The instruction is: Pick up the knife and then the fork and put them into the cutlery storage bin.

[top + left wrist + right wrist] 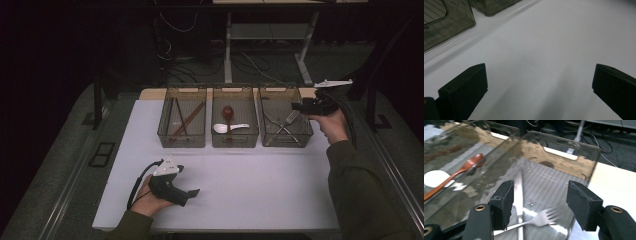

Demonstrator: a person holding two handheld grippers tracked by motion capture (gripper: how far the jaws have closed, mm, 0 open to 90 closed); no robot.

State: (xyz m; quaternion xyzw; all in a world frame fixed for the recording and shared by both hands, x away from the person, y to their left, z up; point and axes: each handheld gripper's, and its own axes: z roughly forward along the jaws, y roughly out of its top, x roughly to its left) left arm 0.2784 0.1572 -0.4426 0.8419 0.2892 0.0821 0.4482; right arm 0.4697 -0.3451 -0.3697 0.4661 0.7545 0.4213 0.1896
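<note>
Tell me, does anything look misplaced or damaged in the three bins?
Nothing stands out. Chopsticks lie in the left bin, spoons in the middle bin, and metal forks in the right bin.

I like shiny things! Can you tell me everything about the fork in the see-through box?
The fork looks like silvery, shiny metal, with slim tines and a thin handle. It lies flat on the floor of the right-hand smoky clear bin, crossing another long metal utensil. The right tongs hang open just above it, not touching it.

no readable text, labels or numbers
</note>
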